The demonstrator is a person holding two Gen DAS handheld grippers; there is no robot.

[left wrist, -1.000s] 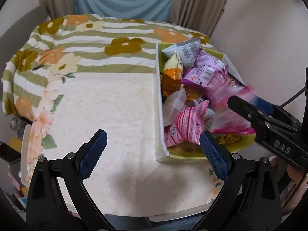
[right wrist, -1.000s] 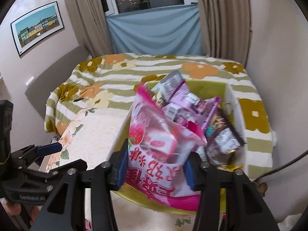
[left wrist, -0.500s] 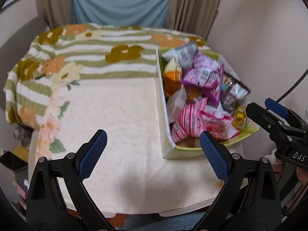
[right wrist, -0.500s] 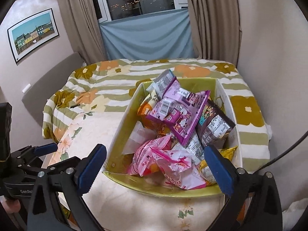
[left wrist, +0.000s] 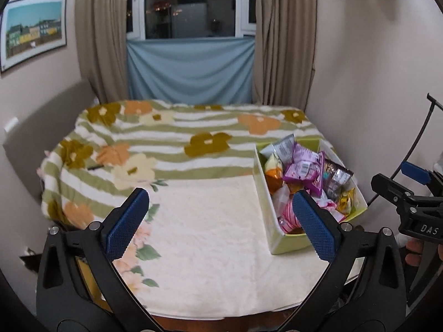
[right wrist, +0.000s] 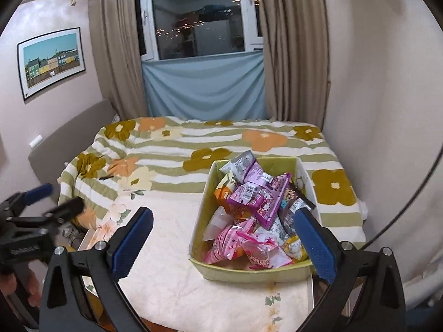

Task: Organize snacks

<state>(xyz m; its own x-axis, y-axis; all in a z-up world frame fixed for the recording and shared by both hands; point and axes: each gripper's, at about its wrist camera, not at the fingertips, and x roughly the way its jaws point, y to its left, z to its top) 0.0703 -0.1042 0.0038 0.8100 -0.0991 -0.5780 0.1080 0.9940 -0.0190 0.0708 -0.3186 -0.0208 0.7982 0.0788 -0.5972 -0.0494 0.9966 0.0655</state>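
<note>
Behind everything, a bed under a green-striped blanket with brown and orange flowers (left wrist: 193, 138): backdrop only, no part in the job.

In front of it, a table spread with a cream, faintly patterned cloth (left wrist: 207, 235): bare across its left and middle, probably kept so as sorting space.

At the cloth's right edge, close to the wall, a yellow-green rectangular cardboard box (right wrist: 249, 274): set to one side, likely to leave the cloth free and to stay within easy reach of the right hand.

Heaped inside, the task's own things, a pile of foil and plastic snack packets (right wrist: 257, 202): silver, purple, orange, dark and yellow, lying across one another, not grouped by kind, none visible outside the box.

On top at the near end, a crumpled pink strawberry-print packet (right wrist: 260, 251): loose on the heap, touched by neither tool.

Left gripper (left wrist: 218, 196), black frame with blue pads: hovering over the bare cloth, angled downward, jaws opening, nothing between them.

Right gripper (right wrist: 223, 214), same build: hovering before the box's near end, jaws spread wide and empty, clear of the packets.

Judged: either a pause between picks or the gathering finished.
</note>
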